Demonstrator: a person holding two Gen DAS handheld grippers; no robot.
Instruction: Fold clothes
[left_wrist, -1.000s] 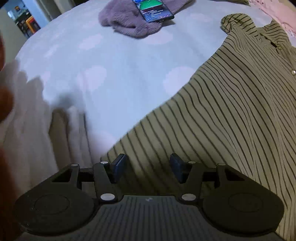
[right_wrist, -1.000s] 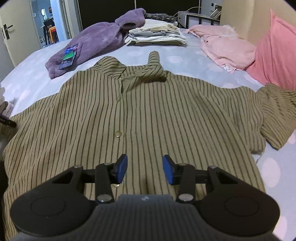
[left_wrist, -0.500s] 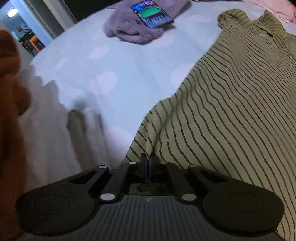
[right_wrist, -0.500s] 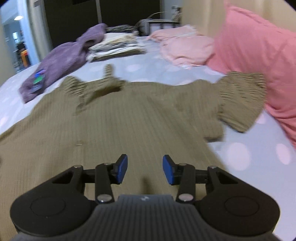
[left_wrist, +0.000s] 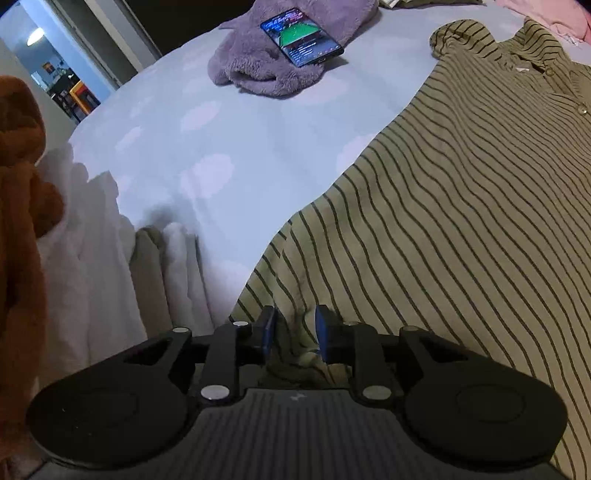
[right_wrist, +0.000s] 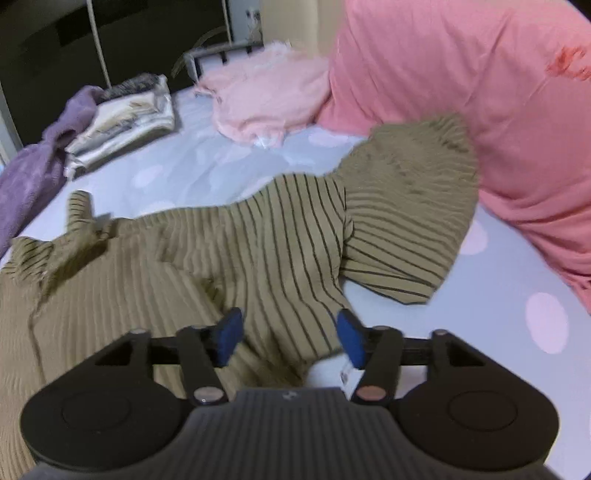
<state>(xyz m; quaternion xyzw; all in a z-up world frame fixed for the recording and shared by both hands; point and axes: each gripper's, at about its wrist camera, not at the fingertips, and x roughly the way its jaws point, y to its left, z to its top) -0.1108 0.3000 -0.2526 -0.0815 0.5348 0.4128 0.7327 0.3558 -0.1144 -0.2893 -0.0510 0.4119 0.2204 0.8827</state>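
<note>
bed (left_wrist: 229, 147): pale spotted sheet, bearing everything here; seen in both views.
shirt (left_wrist: 461, 206): olive, dark-striped, spread flat and open over the near side of the bed, collar toward the far end. No fold is made in it yet, as far as the views show.
sleeve (right_wrist: 406, 206): in the right view it lies out to the side, its end against the pink pillow (right_wrist: 480, 92); not tucked in.
pile (right_wrist: 125, 122): folded clothes at the far end, so some of the work looks done.
other clothes: a purple fleece (left_wrist: 273, 62) with a phone (left_wrist: 301, 35) on top, and a pink garment (right_wrist: 266, 99), both loose; these look left to fold.
stage: judged early for this shirt, both hands going for its near hem.
left gripper (left_wrist: 293, 328): at the shirt's near left corner, by the bed's edge. Its jaws have just been opening after a pinch and stand a little apart, a bunched ridge of hem between them. The pads do not seem to press it.
right gripper (right_wrist: 288, 332): over the shirt's near right edge, below the sleeve. Its jaws have just been opening and stand wide, striped cloth under the gap, nothing gripped.
left to do: catch both corners, fold sides and sleeves in, then fold up.
</note>
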